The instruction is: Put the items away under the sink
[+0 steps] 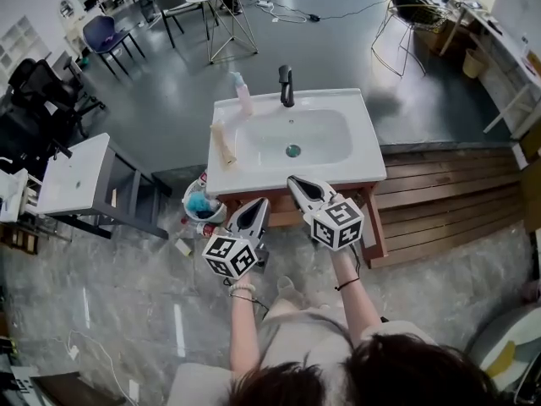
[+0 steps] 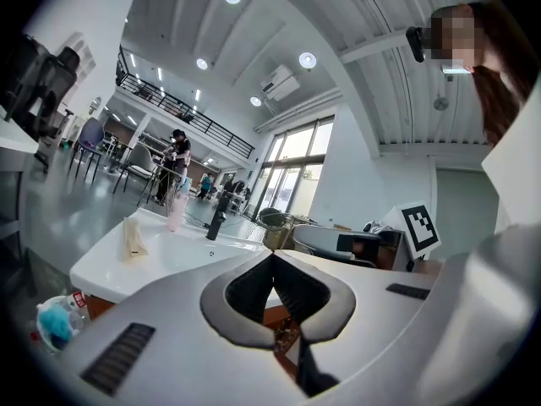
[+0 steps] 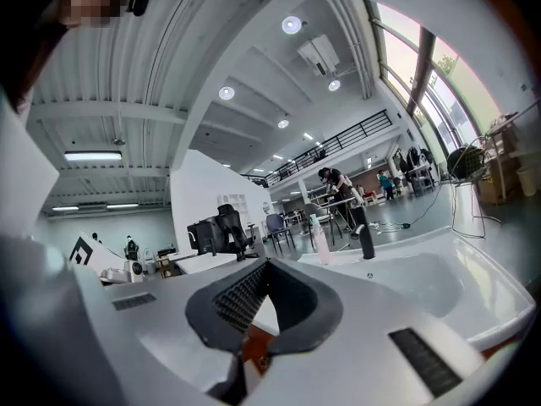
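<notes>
- Now the left tongs (image 1: 258, 203) and right tongs (image 1: 294, 181) are both pinched together on nothing, in front of the sink (image 1: 325, 134).
- A pink bottle (image 1: 243, 98) stands beside the tap (image 1: 286, 85); a beige packet (image 1: 223, 145) lies on the desk (image 1: 372, 172) at its left rim.
- Both look light. The bottle is likely slick, so grip it mid-body.
- The desk is glossy white, the floor (image 1: 127, 311) polished, the hall open.

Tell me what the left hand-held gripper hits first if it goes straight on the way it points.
Probably the front rim of the white sink: the left hand-held gripper, jaws shut, aims at it; height is unclear.
</notes>
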